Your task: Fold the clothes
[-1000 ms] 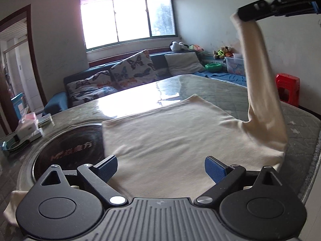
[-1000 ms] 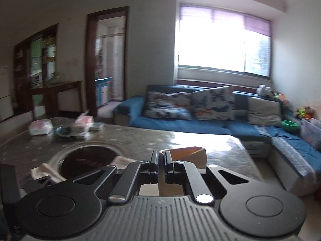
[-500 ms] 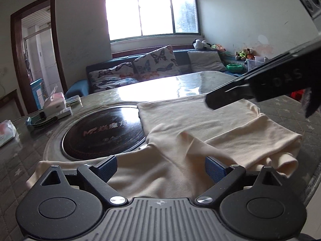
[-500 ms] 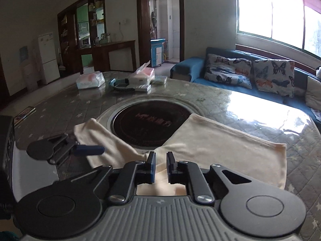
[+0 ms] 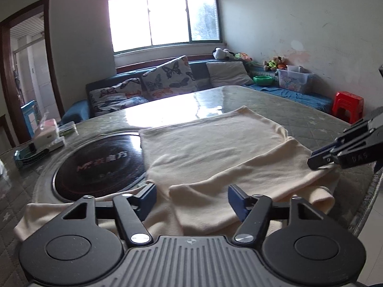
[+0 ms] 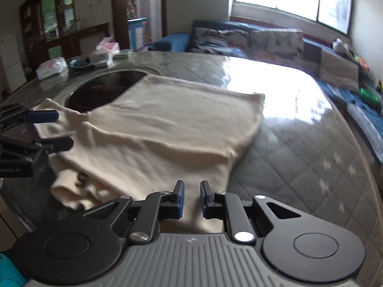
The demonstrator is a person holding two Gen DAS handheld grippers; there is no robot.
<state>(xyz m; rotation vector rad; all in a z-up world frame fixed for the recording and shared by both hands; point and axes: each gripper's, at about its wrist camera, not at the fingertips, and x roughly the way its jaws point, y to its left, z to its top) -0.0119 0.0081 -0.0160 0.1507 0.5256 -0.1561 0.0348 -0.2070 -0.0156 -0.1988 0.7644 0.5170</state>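
Our cream shirt (image 5: 215, 148) lies flat on the table (image 6: 299, 148), one sleeve (image 5: 239, 179) folded across (more folds seem left). Our left gripper (image 5: 191, 199) is spread wide; our right gripper (image 6: 191, 198) is a little apart, holding nothing.

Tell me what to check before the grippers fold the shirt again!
1. Sleeve folded over onto the shirt: ok.
2. Left gripper open and holding nothing: ok.
3. Right gripper let go of the cloth: ok, jaws slightly apart with a gap between them.
4. Shirt lying flat: not ok, the near edge is bunched and wrinkled.
5. Shirt all on the table: cannot tell, the near edge is hidden behind the grippers.
6. Burner clear of cloth: not ok, the shirt overlaps it.
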